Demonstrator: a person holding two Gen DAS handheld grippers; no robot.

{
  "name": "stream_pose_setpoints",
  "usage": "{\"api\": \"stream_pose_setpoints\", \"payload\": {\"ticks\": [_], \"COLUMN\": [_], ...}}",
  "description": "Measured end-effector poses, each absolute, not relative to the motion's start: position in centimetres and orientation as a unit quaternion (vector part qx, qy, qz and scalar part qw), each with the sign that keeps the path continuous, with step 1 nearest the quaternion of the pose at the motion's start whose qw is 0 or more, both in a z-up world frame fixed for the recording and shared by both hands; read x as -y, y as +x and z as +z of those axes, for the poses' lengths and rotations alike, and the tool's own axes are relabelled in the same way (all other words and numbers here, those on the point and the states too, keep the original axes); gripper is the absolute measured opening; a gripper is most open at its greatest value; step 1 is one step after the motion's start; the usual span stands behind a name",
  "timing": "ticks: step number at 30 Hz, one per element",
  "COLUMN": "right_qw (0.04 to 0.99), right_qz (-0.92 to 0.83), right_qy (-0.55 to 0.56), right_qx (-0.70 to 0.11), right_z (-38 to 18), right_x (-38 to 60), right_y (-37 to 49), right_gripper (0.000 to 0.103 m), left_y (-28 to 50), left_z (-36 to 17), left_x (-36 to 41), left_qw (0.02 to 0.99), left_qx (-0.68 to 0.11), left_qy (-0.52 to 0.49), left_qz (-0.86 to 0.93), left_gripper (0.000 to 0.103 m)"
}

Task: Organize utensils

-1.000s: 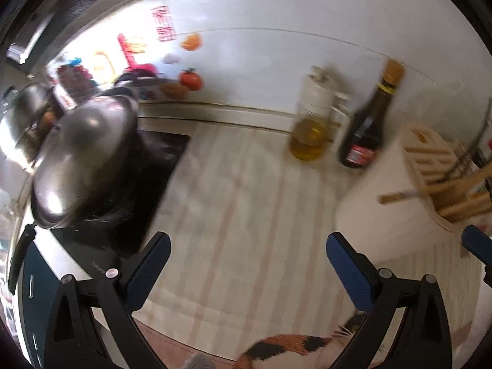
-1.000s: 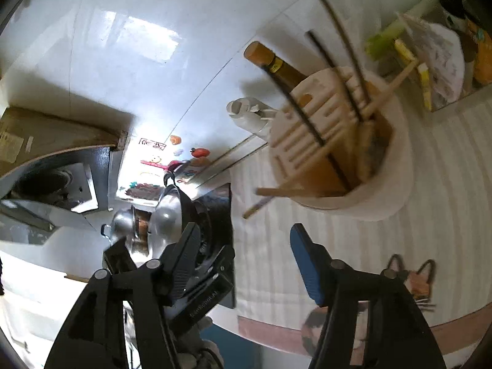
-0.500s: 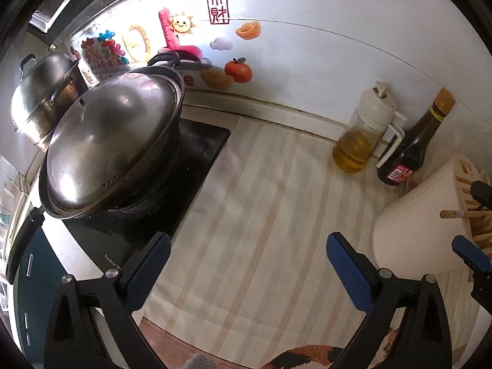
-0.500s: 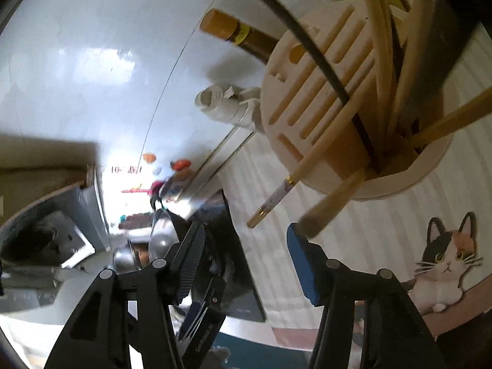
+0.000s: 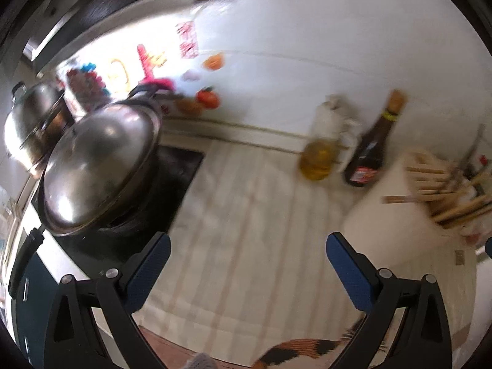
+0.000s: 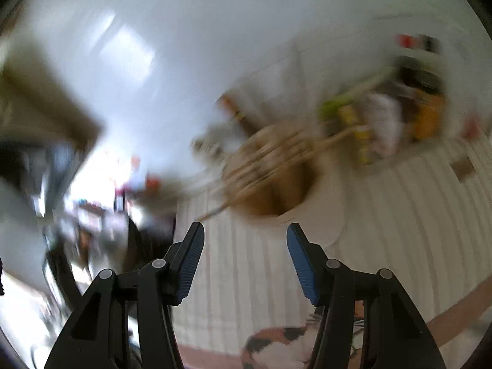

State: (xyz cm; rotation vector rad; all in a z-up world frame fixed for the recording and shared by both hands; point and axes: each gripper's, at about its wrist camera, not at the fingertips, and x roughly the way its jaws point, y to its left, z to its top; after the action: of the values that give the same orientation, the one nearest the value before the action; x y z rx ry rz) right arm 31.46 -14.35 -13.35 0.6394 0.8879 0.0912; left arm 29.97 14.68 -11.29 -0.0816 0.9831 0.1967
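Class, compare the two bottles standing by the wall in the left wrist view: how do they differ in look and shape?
The oil bottle is squat and clear, holding yellow liquid under a white pouring top; the sauce bottle is dark, taller, with a long narrow neck, tan cap and red label. Both stand upright, side by side against the wall.

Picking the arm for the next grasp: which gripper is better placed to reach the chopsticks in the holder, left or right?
Right, probably. The right gripper is open and faces the utensil holder, with the chopsticks just ahead of its fingers. The left gripper, also open, points at bare mat; the holder sits off to its right edge.
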Motion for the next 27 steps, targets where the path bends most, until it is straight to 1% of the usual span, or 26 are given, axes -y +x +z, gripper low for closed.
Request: {"api": "stream_pose_setpoints", "payload": {"ticks": [1, 4, 6, 9, 10, 17, 21, 23, 24, 25, 26, 27], "right_qw": [0.85, 0.827, 0.818, 0.812, 0.808, 0.783, 0.765, 0.755, 0.751, 0.747, 0.746, 0.745], "right_qz": [0.031, 0.016, 0.009, 0.008, 0.006, 0.033, 0.067, 0.081, 0.088, 0.094, 0.1, 0.106], "right_qy": [0.34, 0.414, 0.45, 0.48, 0.489, 0.531, 0.553, 0.565, 0.571, 0.575, 0.578, 0.579], "right_qx": [-0.402, -0.379, -0.359, -0.333, -0.329, -0.323, -0.324, -0.324, -0.32, -0.32, -0.316, -0.314], "right_z": [-13.8, -15.7, -16.9, -18.5, -19.2, -22.8, -24.4, -25.1, -25.4, -25.6, -25.8, -25.9], "right_x": [16.5, 20.8, 22.9, 24.6, 25.0, 26.4, 26.6, 26.5, 26.5, 26.5, 26.4, 26.4], "right_y": [31.0, 31.7, 32.4, 33.8, 34.3, 37.7, 39.2, 40.0, 40.3, 40.6, 40.8, 41.1], "right_gripper": [0.059, 0.059, 0.059, 0.058, 0.056, 0.052, 0.048, 0.044, 0.035, 0.018, 0.009, 0.008], "left_y": [30.2, 31.4, 32.3, 33.9, 34.1, 36.0, 36.5, 36.6, 36.6, 36.6, 36.7, 36.7], "left_z": [-10.8, -9.6, -9.2, -9.2, -9.3, -9.9, -10.3, -10.5, -10.6, -10.6, -10.7, -10.7], "left_x": [-13.8, -11.3, -9.9, -8.1, -7.8, -6.6, -6.2, -6.2, -6.1, -6.0, -5.9, -5.8], "left_qw": [0.879, 0.884, 0.887, 0.887, 0.886, 0.879, 0.875, 0.872, 0.872, 0.871, 0.871, 0.87], "left_qx": [-0.468, -0.462, -0.457, -0.455, -0.456, -0.464, -0.468, -0.47, -0.471, -0.471, -0.472, -0.472], "left_qy": [-0.039, -0.03, -0.018, 0.0, 0.003, 0.007, 0.01, 0.009, 0.009, 0.01, 0.011, 0.013], "left_qz": [0.085, 0.068, 0.07, 0.083, 0.087, 0.114, 0.127, 0.133, 0.135, 0.136, 0.139, 0.14], "left_gripper": [0.103, 0.103, 0.103, 0.103, 0.103, 0.103, 0.103, 0.103, 0.103, 0.103, 0.103, 0.103]}}
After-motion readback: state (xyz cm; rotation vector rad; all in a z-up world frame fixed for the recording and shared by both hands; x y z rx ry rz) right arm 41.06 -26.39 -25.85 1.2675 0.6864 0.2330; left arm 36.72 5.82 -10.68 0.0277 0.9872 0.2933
